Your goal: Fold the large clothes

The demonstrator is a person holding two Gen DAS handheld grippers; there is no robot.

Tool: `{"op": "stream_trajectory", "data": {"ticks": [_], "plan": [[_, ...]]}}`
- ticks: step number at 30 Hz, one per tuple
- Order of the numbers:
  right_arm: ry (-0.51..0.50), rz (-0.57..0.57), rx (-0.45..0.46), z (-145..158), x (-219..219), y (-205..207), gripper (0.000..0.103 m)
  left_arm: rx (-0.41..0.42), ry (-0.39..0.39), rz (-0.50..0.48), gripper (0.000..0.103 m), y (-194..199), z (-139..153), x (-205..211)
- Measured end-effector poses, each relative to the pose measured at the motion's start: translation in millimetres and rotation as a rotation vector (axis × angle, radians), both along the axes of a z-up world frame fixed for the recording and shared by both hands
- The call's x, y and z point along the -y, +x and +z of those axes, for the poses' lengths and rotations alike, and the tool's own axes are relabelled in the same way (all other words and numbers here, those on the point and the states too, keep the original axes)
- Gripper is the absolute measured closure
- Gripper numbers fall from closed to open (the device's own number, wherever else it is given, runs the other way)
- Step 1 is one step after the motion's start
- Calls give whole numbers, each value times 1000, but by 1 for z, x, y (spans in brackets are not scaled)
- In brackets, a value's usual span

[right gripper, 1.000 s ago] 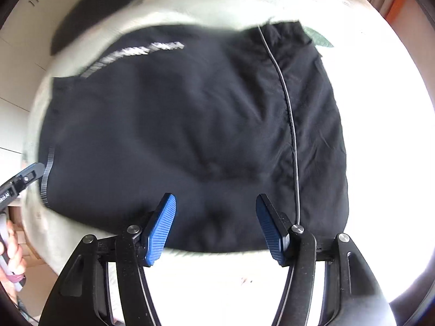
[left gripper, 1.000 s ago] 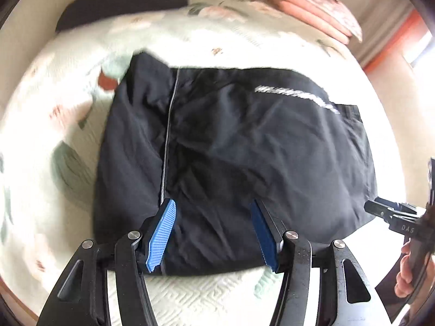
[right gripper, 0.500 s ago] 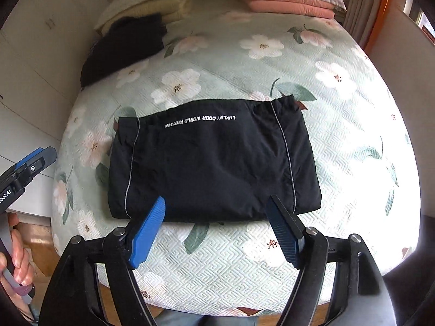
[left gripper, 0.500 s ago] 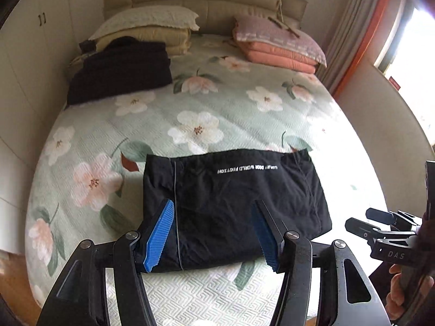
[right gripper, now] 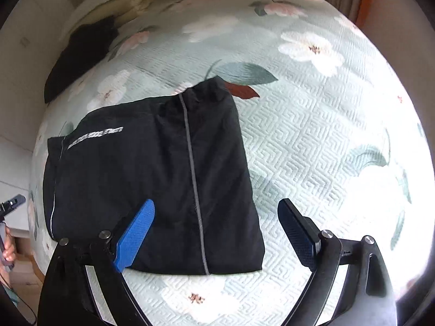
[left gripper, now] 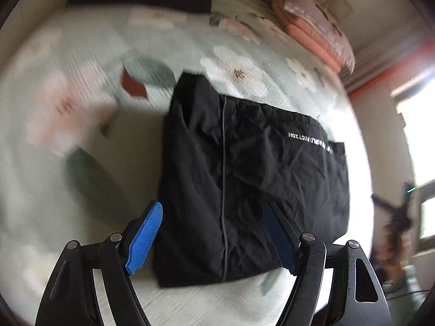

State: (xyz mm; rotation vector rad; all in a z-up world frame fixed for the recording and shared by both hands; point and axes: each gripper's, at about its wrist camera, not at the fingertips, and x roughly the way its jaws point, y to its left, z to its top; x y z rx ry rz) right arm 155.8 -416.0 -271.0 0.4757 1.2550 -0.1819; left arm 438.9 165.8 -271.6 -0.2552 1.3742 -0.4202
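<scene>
A black garment (left gripper: 252, 179) with grey piping and white lettering lies folded into a flat rectangle on the floral bedspread (left gripper: 81, 135). It also shows in the right wrist view (right gripper: 152, 179). My left gripper (left gripper: 212, 217) is open and empty, held above the garment's near left edge. My right gripper (right gripper: 217, 214) is open and empty, held above the garment's near right corner. Neither touches the cloth.
A second dark folded garment (right gripper: 81, 54) lies at the bed's far left by the cream pillows (right gripper: 130, 2). Pink pillows (left gripper: 315, 24) are at the far right. The bed's near edge (right gripper: 217, 304) runs below both grippers. A wall and window (left gripper: 416, 135) are on the right.
Both grippers pulled back and up from the garment half a second ago, then dropped down close over it again. They stayed open. The garment has not moved.
</scene>
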Motion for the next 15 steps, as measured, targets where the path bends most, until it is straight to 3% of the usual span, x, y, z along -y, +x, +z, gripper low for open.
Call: {"op": "stream_trajectory", "data": {"ticks": [2,6,12,15], "plan": [[43,2,-5,-30,9,5,9,-68,-67,34,25,12,-39,-13],[102,64,-6,-68,10,11,9,-134,-161,68,26,23,-85,-31],[199,103,28,-86,16,9,9,-198,-350,59,25,28,-115,-37],[250,126,29,-93,22,12,9,-199,-368,36,26,32,-123,-32]]}}
